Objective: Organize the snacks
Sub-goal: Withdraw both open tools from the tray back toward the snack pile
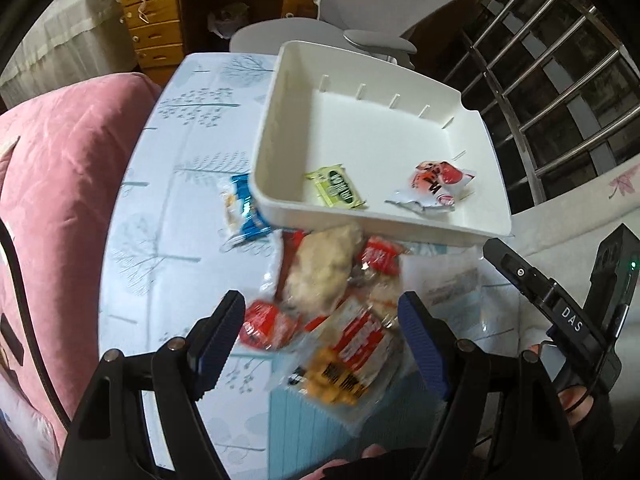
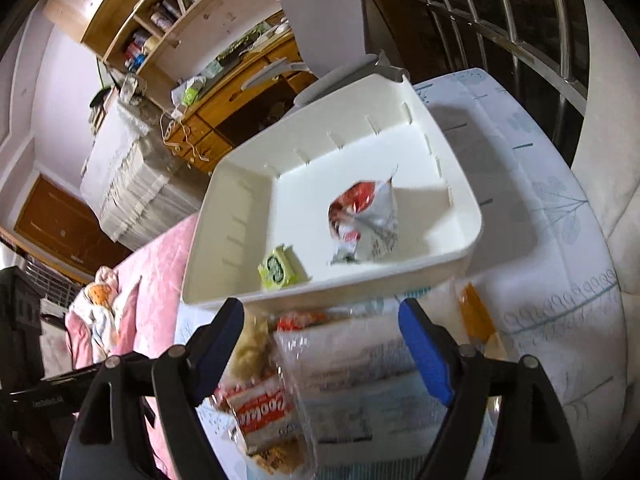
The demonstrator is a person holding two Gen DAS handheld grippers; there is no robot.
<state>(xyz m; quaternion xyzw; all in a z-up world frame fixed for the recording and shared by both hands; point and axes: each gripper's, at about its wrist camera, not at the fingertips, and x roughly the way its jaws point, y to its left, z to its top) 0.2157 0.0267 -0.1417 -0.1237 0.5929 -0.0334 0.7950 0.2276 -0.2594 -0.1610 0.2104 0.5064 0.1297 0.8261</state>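
Blue-padded jaws of the left gripper (image 1: 322, 332) stand wide apart at the bottom of the left wrist view, released, pressing on nothing. Between and just beyond them lies a loose pile of snack packets (image 1: 340, 320) on the pale tree-patterned tablecloth (image 1: 168, 200): a clear cookie bag with red label (image 1: 352, 356), a small red packet (image 1: 266, 324) close to the left pad, and a pale lumpy bun in wrap (image 1: 324, 268) farther up. No pad touches any of them that I can tell.

At the right edge of that frame the right gripper's black body shows, with a hand below it. In the right wrist view, the right gripper (image 2: 322, 344) is likewise released, its jaws spread wide over the cookie bag and a flat clear packet (image 2: 360, 372), gripping neither.

Beyond the pile, toward the frame centre, sits a white plastic bin (image 1: 280, 112). Inside it are 2 items: a green packet (image 1: 336, 190) near the front wall and a crumpled red-and-white wrapper (image 1: 436, 186) to its right. A blue packet (image 1: 244, 210) lies just outside the bin's left corner.
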